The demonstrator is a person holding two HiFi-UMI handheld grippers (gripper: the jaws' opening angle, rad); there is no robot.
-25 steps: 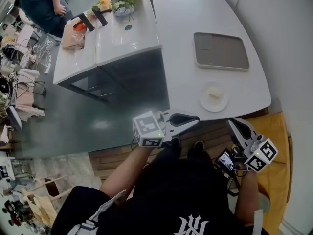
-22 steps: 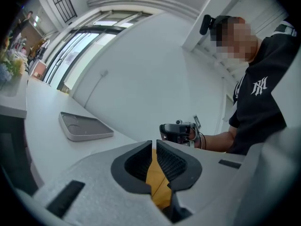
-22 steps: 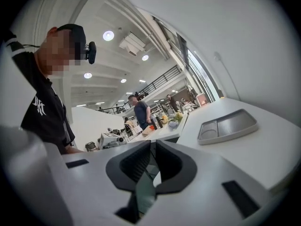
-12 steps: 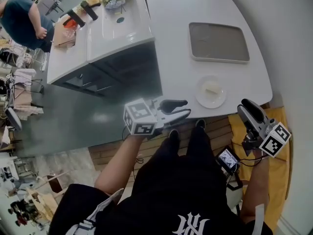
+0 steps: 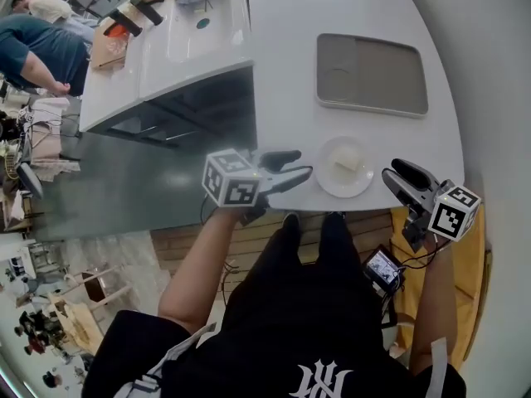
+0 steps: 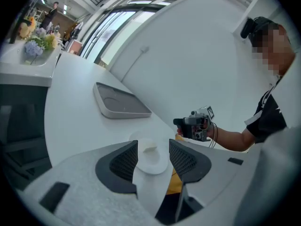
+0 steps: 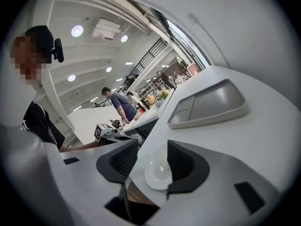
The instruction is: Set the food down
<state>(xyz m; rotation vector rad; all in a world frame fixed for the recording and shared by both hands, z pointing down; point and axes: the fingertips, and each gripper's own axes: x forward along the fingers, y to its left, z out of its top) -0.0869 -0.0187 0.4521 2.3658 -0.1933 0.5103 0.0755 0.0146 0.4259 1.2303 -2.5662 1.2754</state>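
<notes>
White round plate (image 5: 326, 177) bearing pale food block (image 5: 347, 162), set on white worktop (image 5: 290, 73) near front edge. Left hand-held gripper (image 5: 294, 165), right hand-held gripper (image 5: 397, 172): jaws opening, empty, either side of plate. Risk: rim knocked, plate sliding off edge.

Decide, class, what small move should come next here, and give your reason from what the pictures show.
Probably ease the left gripper forward to the rim of the plate. Its jaws are opening with nothing between them, and the plate, carrying the food, lies just ahead of them near the edge of the table. The right gripper, also opening and empty, flanks the plate's other side.
</notes>
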